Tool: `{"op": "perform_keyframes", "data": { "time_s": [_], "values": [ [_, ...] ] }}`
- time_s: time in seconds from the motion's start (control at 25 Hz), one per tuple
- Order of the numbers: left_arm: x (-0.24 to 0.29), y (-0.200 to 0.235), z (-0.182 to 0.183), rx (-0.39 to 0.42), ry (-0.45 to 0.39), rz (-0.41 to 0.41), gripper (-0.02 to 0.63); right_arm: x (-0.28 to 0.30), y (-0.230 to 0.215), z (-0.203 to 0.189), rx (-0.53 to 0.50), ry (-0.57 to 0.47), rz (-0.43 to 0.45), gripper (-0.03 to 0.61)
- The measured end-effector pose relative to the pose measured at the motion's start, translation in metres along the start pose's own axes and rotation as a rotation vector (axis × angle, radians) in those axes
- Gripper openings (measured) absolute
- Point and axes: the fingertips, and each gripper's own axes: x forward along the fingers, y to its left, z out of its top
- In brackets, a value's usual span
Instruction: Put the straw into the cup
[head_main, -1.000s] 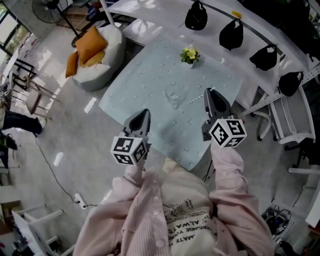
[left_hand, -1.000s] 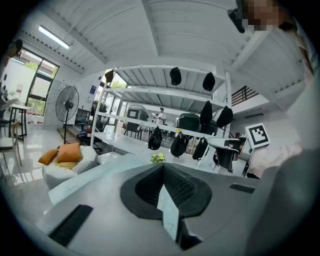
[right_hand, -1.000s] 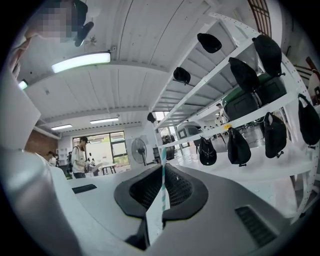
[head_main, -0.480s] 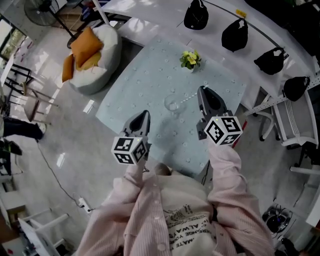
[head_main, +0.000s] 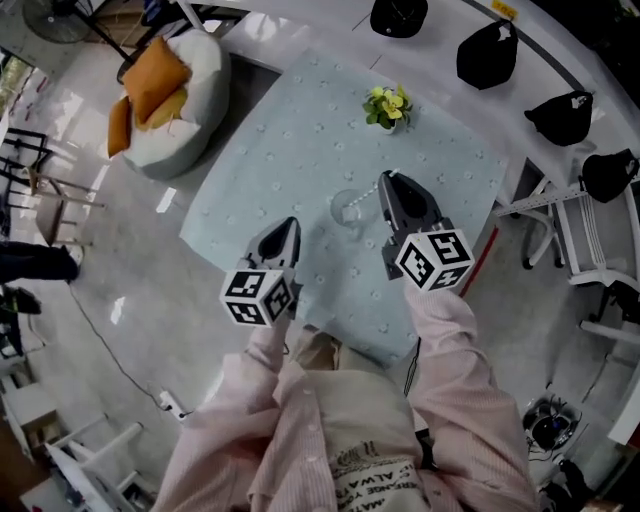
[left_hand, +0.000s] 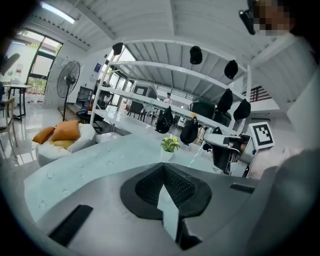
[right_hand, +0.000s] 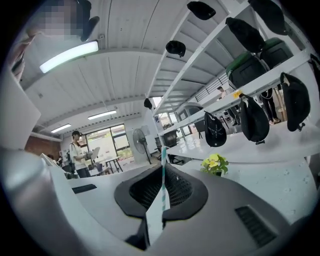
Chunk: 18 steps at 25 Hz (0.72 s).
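Straw (right_hand: 162, 180), thin, white-and-teal striped, is being pinched by the right claw (head_main: 385, 180) near the clear glass cup (head_main: 348, 210). Left claw (head_main: 291, 222) is hovering closed, empty.

Bright, even indoor light; fisheye edges darken, slight blur.

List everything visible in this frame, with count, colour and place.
table: one, pale blue cloth, centre
cup: one, clear, on the table
straw: one, white and teal, in the right jaws
potted plant: one, yellow-green, table's far side
caps: four, black, along the white shelving, top right
beanbag: one, white with orange cushions, floor, upper left
left hand-held gripper: one, grey, shut, empty
right hand-held gripper: one, grey, shut on the straw, beside the cup
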Motion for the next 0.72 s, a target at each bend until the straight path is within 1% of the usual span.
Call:
{"op": "perform_keyframes", "data": {
  "time_s": [0.36,0.72],
  "values": [
    [0.038,0.014,-0.033,-0.06,0.056,-0.041,0.0,0.026,-0.005,-0.047,0.012,0.083,0.032,0.009],
    [0.046,0.009,-0.059,-0.086,0.096,-0.065,0.0,0.036,-0.012,-0.079,0.044,0.15,0.034,0.009]
  ]
}}
